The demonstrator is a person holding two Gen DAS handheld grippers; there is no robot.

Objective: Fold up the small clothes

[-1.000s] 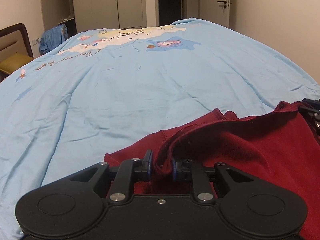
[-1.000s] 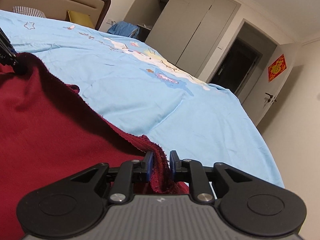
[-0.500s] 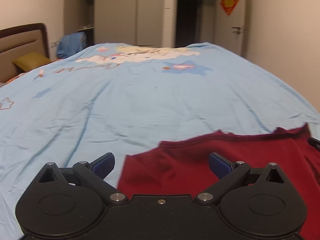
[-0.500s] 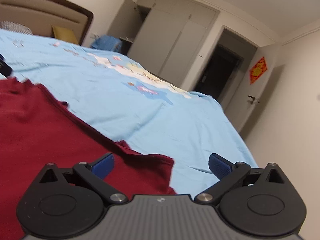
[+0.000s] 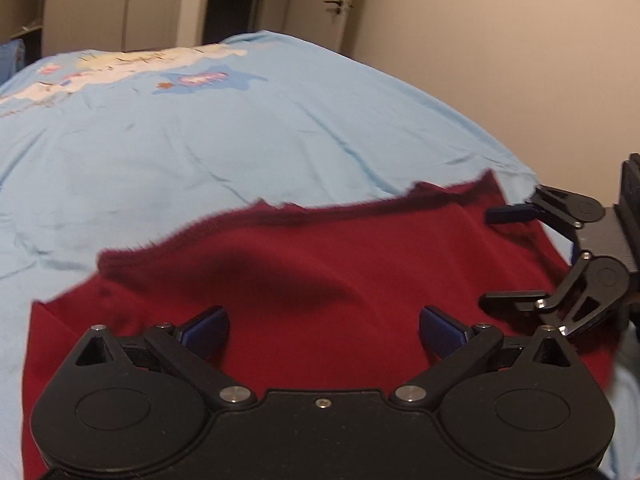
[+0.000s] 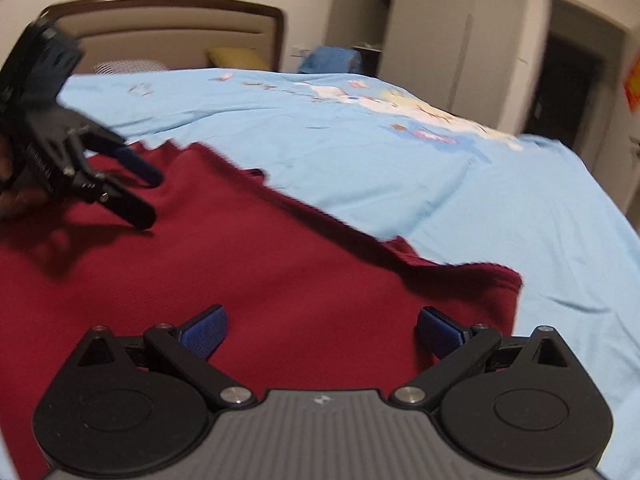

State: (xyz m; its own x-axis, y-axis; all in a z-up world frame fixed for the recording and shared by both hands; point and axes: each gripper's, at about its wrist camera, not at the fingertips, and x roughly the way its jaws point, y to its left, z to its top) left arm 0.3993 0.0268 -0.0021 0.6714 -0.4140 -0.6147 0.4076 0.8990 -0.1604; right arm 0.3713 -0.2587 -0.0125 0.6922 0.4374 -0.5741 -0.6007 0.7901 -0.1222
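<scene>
Nearest, the left gripper (image 5: 323, 332) with blue-padded black fingers spread wide, nothing between them, poised above the dark red knitted garment (image 5: 320, 264). Same for the right gripper (image 6: 322, 330): jaws wide apart, empty, over the same cloth. Garment lying spread on the light blue printed bedsheet (image 5: 200, 128), far edge ragged and slightly raised, perhaps doubled over, though blur hides the layers. Beyond, a brown padded headboard (image 6: 168, 28), grey wardrobe doors (image 6: 432, 20), a dark doorway (image 6: 568, 80).
</scene>
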